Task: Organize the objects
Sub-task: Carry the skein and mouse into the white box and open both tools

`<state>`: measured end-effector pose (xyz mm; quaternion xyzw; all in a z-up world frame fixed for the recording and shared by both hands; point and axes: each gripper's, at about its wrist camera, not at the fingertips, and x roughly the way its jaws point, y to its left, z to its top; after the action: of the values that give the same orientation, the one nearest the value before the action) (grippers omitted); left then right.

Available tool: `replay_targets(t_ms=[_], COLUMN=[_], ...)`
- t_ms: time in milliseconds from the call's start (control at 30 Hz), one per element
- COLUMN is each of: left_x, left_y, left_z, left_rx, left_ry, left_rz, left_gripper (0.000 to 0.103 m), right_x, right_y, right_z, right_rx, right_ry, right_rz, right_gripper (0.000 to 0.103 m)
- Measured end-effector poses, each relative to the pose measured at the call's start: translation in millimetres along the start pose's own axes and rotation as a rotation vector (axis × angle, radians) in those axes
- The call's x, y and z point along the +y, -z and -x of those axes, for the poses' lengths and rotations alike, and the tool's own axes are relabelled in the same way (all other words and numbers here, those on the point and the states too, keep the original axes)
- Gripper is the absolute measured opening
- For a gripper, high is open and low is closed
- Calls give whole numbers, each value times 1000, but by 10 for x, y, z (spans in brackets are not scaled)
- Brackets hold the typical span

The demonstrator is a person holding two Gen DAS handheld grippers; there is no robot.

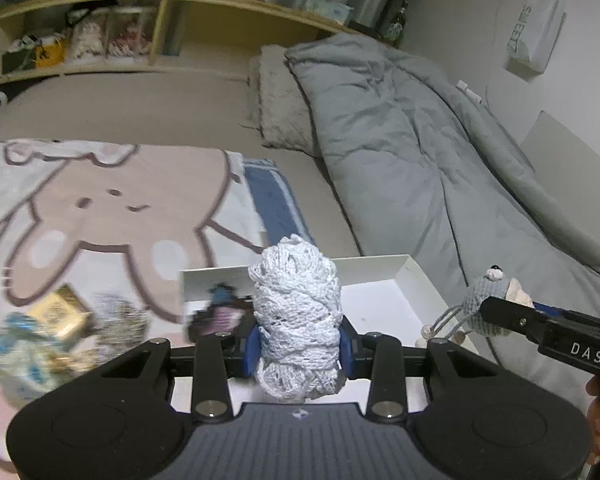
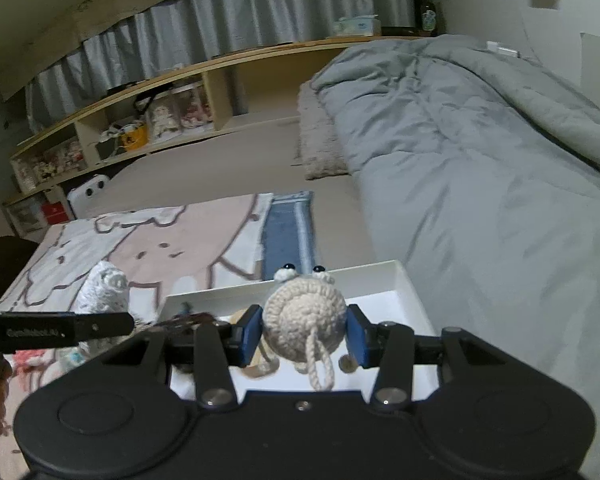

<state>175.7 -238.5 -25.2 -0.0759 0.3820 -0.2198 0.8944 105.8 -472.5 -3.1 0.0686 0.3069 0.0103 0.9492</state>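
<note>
My left gripper (image 1: 299, 348) is shut on a white crocheted bundle (image 1: 296, 280) that stands upright between its blue pads, over the near edge of a shallow white box (image 1: 410, 280). Small dark and pink items (image 1: 220, 314) lie blurred in the box's left part. My right gripper (image 2: 304, 336) is shut on a round cream crocheted doll (image 2: 304, 316) with two black eyes, over the same box (image 2: 404, 280). In the left wrist view the right gripper (image 1: 492, 314) comes in from the right with the doll (image 1: 486, 294). In the right wrist view the left gripper (image 2: 126, 322) and its bundle (image 2: 104, 286) show at the left.
The box lies on a bed, on a cartoon blanket (image 1: 100, 208) beside a blue-striped cloth (image 1: 274, 200). A gold box (image 1: 66, 312) and a round blue-white object (image 1: 24, 354) lie on the blanket at the left. A grey duvet (image 1: 420, 140) fills the right. A wooden shelf (image 1: 160, 28) runs behind.
</note>
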Motion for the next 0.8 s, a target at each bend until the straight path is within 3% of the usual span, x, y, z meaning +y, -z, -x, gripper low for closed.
replay_targets(t_ms=[300,567,800], left_x=[-408,-408,-475], left_y=[12,15,11], left_z=[-819,-1380,-1619], left_rx=[30,59,83], left_ry=[37,26,-32], left_rz=[70,87,12], left_gripper=[39,39,42], right_x=[-348,-477,-511], right_y=[-71,-71,-46], right_z=[-443,-816,-1158], right_rx=[25,53,96], right_ry=[12,3,-7], right_rz=[16,16,12], right_gripper=[46,46,46])
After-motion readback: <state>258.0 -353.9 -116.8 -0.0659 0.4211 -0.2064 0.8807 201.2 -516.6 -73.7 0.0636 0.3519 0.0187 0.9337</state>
